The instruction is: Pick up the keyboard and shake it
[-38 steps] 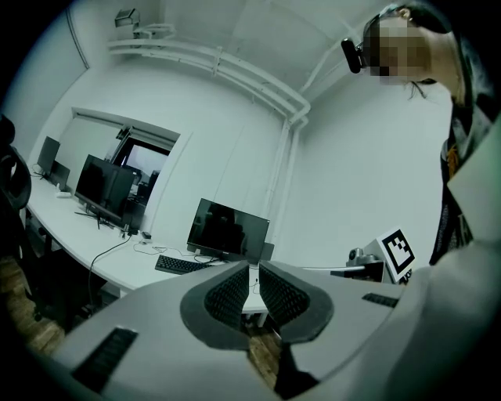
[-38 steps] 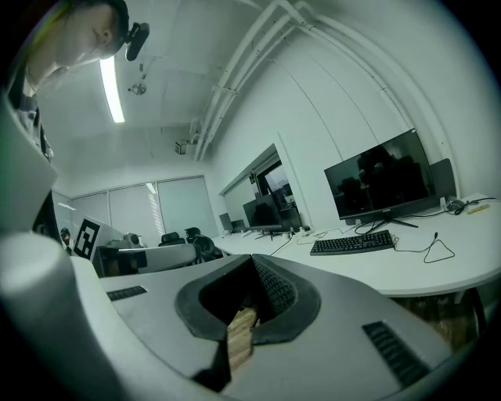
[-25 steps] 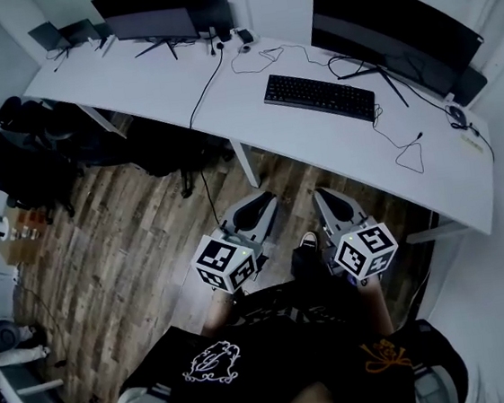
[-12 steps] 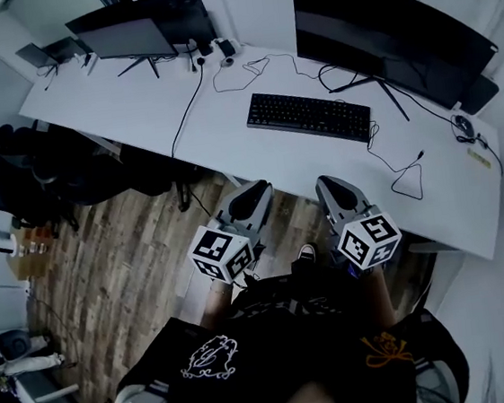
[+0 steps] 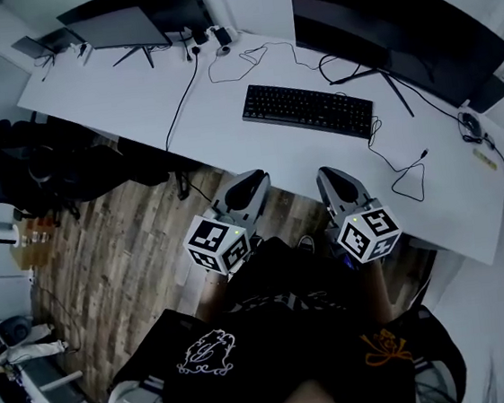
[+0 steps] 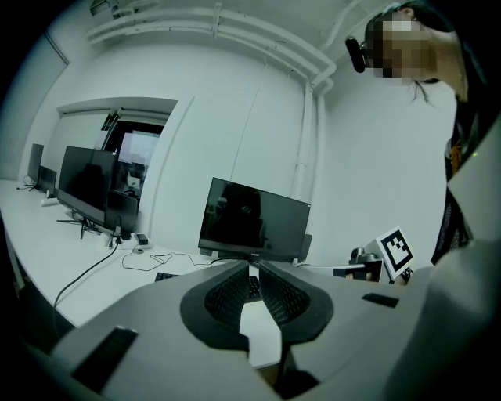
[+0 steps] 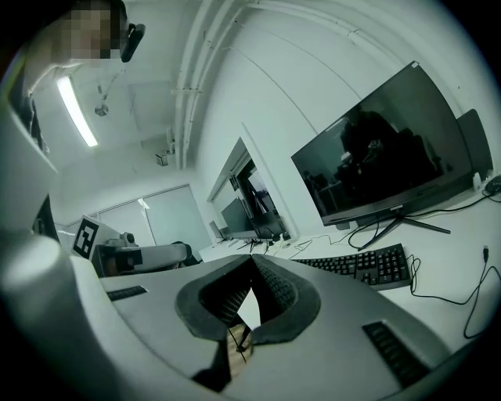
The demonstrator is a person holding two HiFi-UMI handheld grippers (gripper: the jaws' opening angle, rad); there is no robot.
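closer to the white desk [image 5: 130, 83] now, left gripper [image 5: 250, 182] and right gripper [image 5: 332, 179] are both pinched shut and empty, so they'd best open before taking the black keyboard [image 5: 308, 110] lying there by its ends.

1. Head view: high above, facing steeply down past the desk's [image 5: 223, 109] near edge.
2. Left gripper view: low, almost level, facing across the desk to its far edge.
3. Right gripper view: likewise low; all three share the keyboard [image 5: 308, 110] and monitor [image 5: 395, 31].
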